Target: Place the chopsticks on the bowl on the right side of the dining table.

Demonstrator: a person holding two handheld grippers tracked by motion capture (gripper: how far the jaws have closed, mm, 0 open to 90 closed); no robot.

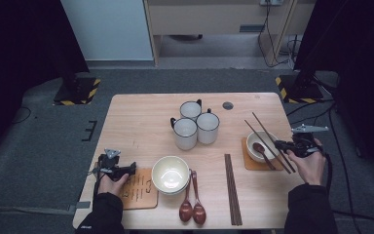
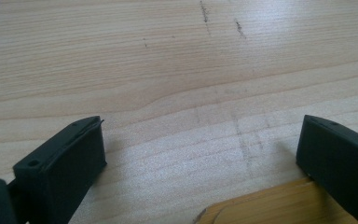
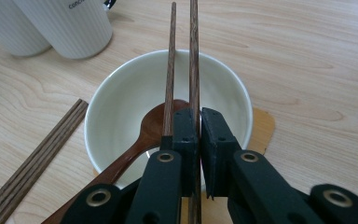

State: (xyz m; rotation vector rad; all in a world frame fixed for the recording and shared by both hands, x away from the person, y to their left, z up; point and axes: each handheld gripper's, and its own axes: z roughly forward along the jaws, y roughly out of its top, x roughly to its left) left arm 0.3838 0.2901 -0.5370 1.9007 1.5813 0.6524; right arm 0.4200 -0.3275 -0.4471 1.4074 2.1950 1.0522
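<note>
From above, we see our right gripper [image 1: 283,145] holding chopsticks [image 1: 268,134] across the bowl [image 1: 259,146]; our left gripper [image 1: 129,169] rests beside a lettered board [image 1: 137,190], its writing unreadable. Left gripper view: jaws spread over bare table [image 2: 168,70]. Right gripper view: jaws pinch one chopstick; a mug [image 3: 70,23] reads "conc".

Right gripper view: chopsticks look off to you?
Yes. The right tool pinches one chopstick; the other lies outside its jaws against the left one. They splay apart over the bowl holding a spoon.
</note>
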